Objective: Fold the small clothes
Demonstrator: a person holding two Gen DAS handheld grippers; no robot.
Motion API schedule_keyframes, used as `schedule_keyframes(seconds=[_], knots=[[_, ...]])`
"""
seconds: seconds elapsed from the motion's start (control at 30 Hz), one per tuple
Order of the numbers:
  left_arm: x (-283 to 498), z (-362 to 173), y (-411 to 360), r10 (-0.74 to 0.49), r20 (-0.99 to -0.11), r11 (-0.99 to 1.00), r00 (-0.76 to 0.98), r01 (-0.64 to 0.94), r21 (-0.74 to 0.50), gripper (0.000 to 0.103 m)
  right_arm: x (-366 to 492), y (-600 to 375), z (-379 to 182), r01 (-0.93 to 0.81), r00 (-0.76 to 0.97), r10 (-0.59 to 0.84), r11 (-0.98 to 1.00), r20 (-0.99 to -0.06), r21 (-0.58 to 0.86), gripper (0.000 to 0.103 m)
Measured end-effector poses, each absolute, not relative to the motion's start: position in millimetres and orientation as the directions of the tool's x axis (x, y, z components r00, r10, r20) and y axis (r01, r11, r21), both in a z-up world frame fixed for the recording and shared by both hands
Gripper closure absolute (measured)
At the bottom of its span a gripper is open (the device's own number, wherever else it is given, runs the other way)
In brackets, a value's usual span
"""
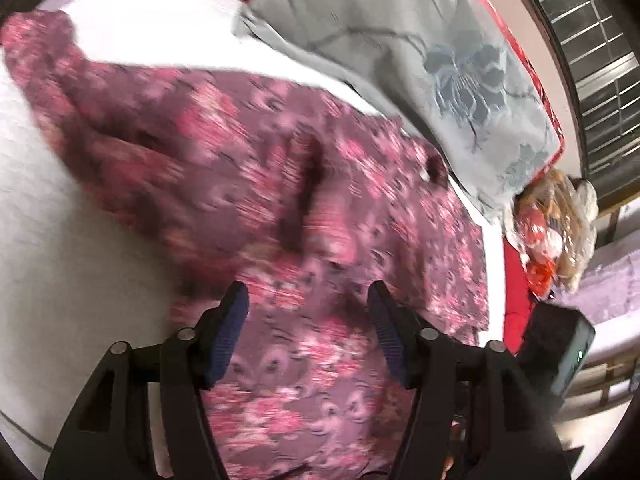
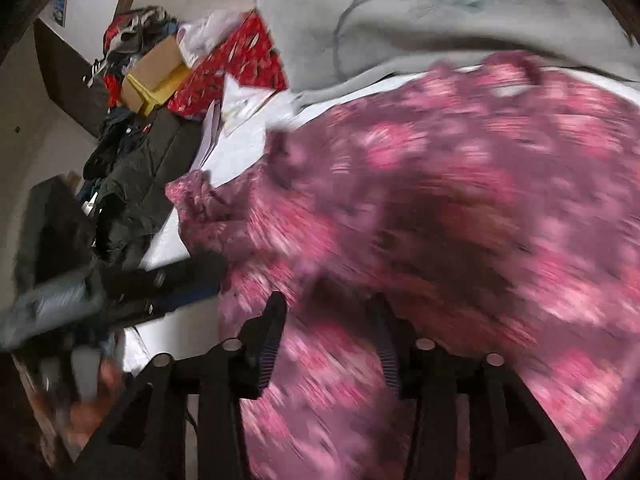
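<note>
Floral garment (image 1: 256, 168) sprawls rumpled on the white bed (image 1: 48, 240), just beside the grey pillow (image 1: 420, 52); left hand-held gripper (image 1: 308, 312) and right hand-held gripper (image 2: 328, 320) gape wide, holding nothing; bunched layers risk a skewed fold

White bed (image 1: 48, 240), grey quilt (image 1: 400, 40), barred window (image 1: 600, 80)

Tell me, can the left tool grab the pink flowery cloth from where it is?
Probably yes. The left tool is open, right over the pink flowery cloth, and nothing lies between them. The picture is blurry, so I cannot tell whether its fingers already touch the fabric.
</note>
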State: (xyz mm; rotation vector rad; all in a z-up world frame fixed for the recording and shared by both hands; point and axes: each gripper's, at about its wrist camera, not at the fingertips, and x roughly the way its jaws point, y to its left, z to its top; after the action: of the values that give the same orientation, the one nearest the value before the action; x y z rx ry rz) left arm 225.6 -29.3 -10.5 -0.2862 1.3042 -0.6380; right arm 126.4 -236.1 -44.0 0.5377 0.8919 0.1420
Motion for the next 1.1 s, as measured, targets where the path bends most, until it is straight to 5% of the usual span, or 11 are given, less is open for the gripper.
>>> schedule_keyframes(seconds=[0.27, 0.3, 0.33, 0.37, 0.6, 0.67, 0.7, 0.83, 0.93, 1.1], knots=[[238, -32, -70, -0.527, -0.839, 0.844, 0.135, 0.199, -0.498, 0.039, 28, -365, -28, 0.361, 0.726, 0.102, 0.785, -0.680, 0.504, 0.048], [241, -29, -67, -0.519, -0.840, 0.852, 0.161, 0.182, -0.491, 0.049, 15, -387, -28, 0.409, 0.739, 0.057, 0.753, -0.672, 0.515, 0.048], [246, -25, -66, -0.514, -0.839, 0.856, 0.179, 0.174, -0.487, 0.089, 7, -402, -28, 0.444, 0.747, 0.024, 0.727, -0.665, 0.525, 0.047], [249, -23, -66, -0.517, -0.838, 0.854, 0.174, 0.171, -0.491, 0.098, 0, -418, -30, 0.477, 0.752, -0.009, 0.697, -0.659, 0.535, 0.046], [248, 5, -43, -0.487, -0.819, 0.873, 0.304, 0.168, -0.457, 0.098, -3, -475, -63, 0.542, 0.755, 0.009, 0.553, -0.655, 0.632, 0.050], [247, 0, -40, -0.466, -0.834, 0.885, 0.295, 0.165, -0.436, 0.098, 15, -470, -75, 0.485, 0.750, 0.116, 0.572, -0.651, 0.661, 0.088], [247, -5, -40, -0.451, -0.844, 0.893, 0.292, 0.163, -0.420, 0.097, 22, -463, -71, 0.457, 0.746, 0.127, 0.617, -0.654, 0.641, 0.097], [248, -36, -39, -0.358, -0.905, 0.930, 0.228, 0.175, -0.324, 0.086, 13, -448, -56, 0.407, 0.807, 0.057, 0.668, -0.588, 0.622, 0.098], [246, -25, -20, -0.407, -0.884, 0.912, 0.228, 0.153, -0.380, 0.086, 17, -454, -80, 0.516, 0.692, 0.052, 0.661, -0.720, 0.544, 0.094], [247, 8, 2, -0.497, -0.808, 0.867, 0.317, 0.132, -0.481, 0.069, 6, -438, -40, 0.463, 0.759, -0.020, 0.720, -0.651, 0.518, 0.085]])
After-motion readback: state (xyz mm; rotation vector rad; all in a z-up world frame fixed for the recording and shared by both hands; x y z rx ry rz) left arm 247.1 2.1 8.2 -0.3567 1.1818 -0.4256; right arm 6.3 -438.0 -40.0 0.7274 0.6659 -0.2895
